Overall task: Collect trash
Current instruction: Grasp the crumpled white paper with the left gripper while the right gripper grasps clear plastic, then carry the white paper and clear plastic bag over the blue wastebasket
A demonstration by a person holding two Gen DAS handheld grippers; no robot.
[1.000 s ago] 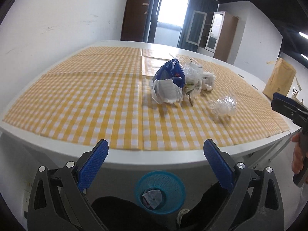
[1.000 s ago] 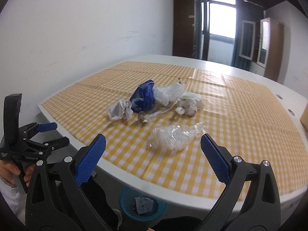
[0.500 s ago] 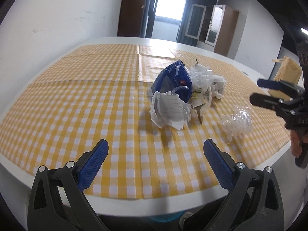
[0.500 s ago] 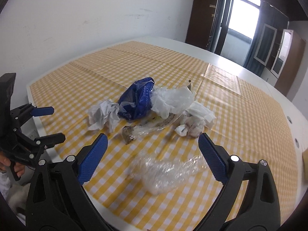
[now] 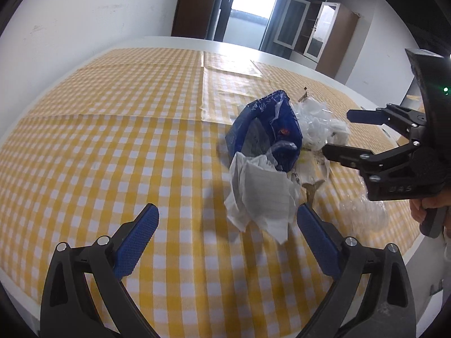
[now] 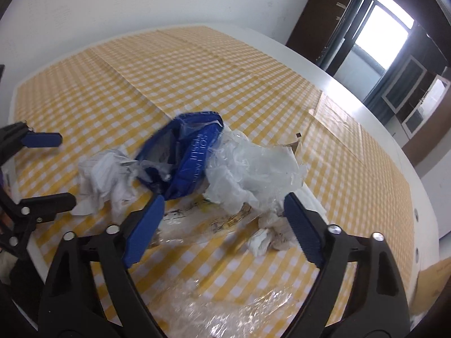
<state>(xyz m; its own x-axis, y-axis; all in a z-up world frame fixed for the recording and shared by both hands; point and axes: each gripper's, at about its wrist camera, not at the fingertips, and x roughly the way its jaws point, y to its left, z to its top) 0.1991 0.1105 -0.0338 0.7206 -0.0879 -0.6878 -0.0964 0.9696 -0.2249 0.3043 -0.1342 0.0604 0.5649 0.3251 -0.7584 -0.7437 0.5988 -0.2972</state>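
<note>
A pile of trash lies on the yellow checked tablecloth (image 5: 112, 140). It holds a blue plastic bag (image 5: 265, 129) (image 6: 191, 152), a crumpled lined paper (image 5: 262, 194) (image 6: 104, 174), a whitish plastic bag (image 5: 315, 124) (image 6: 253, 166), a flat printed wrapper (image 6: 211, 219) and a tissue wad (image 6: 267, 233). Clear cellophane (image 6: 234, 309) lies nearest the right gripper's body. My left gripper (image 5: 227, 209) is open, with the paper just ahead of its tips. My right gripper (image 6: 224, 197) (image 5: 336, 131) hovers over the wrapper and whitish bag, its jaws closing, pads pressing nothing. The left gripper (image 6: 67, 169) shows at the left.
The white table edge (image 6: 352, 107) runs around the cloth. A person's hand (image 5: 431, 205) grips the right tool's handle. A brown paper bag (image 6: 434, 278) stands beyond the table at the right. Cabinets and a bright doorway (image 5: 248, 0) are at the far end.
Both grippers have moved forward from the table's edge over the cloth toward the pile. The blue bin has dropped out of view. The right jaws have narrowed and the tool has rolled.
</note>
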